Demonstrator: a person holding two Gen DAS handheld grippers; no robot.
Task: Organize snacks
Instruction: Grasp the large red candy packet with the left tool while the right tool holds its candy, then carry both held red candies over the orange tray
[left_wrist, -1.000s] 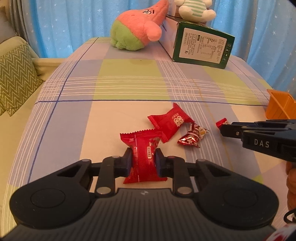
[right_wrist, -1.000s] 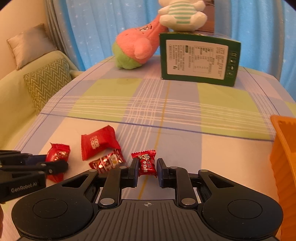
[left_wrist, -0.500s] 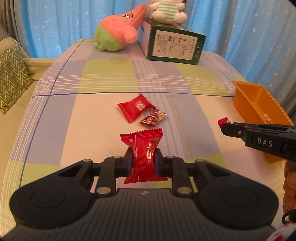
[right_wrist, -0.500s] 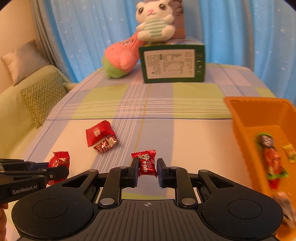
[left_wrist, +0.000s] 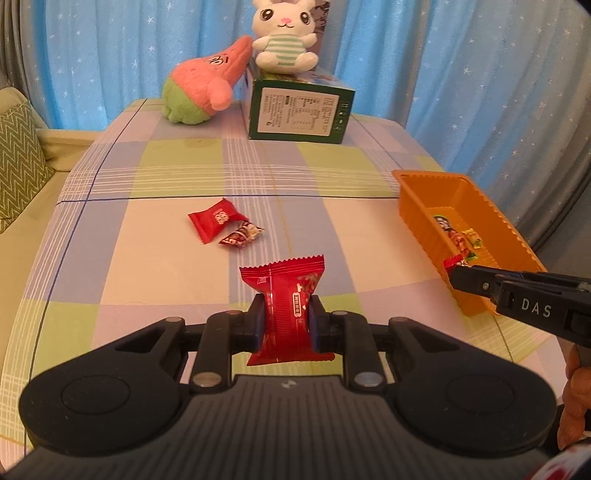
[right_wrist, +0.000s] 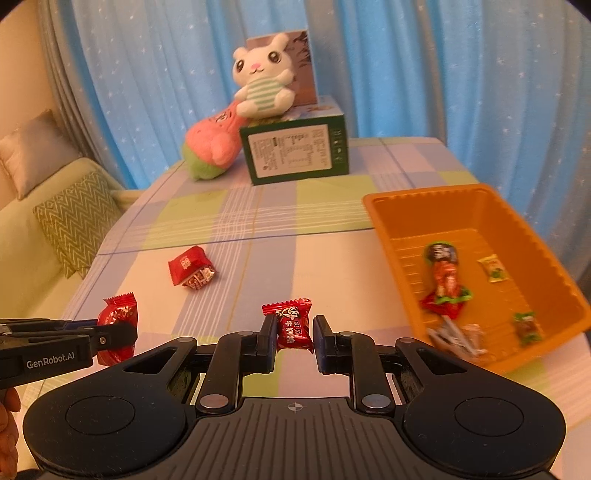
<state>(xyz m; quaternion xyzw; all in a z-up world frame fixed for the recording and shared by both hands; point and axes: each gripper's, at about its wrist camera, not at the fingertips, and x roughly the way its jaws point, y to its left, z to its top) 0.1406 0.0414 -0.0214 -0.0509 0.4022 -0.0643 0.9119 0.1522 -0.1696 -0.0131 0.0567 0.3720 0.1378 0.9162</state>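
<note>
**snackstacker:** so both tools had a snack off the surface. The left tool (left_wrist: 284, 320) was clamped nearly shut on a big red packet (left_wrist: 283, 312), pads squeezing its middle. The right tool (right_wrist: 294, 329) was as closed as it gets on a small red candy (right_wrist: 291, 326), though it only had the wrapper by the sides. The orange bin (right_wrist: 406, 206) sat at about 3 o'clock from that candy, already holding a handful of sweets

**crumbpatrol:** what did you reckon the weak spot was?

**snackstacker:** the little one. Slick wrapper, thin grip, so I'd guess a jolt on the way could've let it slide out short of the bin. From the left camera the right tool (left_wrist: 456, 275) was at the bin's near wall (left_wrist: 469, 302), so clipping that rim looked possible too, and a light plastic bin would probably skid on the checked surface (left_wrist: 332, 236)

**crumbpatrol:** and the big packet?

**snackstacker:** grip looked solid. My worry was both tools heading for one bin, they could bump. Plus two more were lying at 11 o'clock from the packet, a red pouch (left_wrist: 216, 223) touching a twisted candy (left_wrist: 242, 236), easy to grab both at once and fumble
</note>
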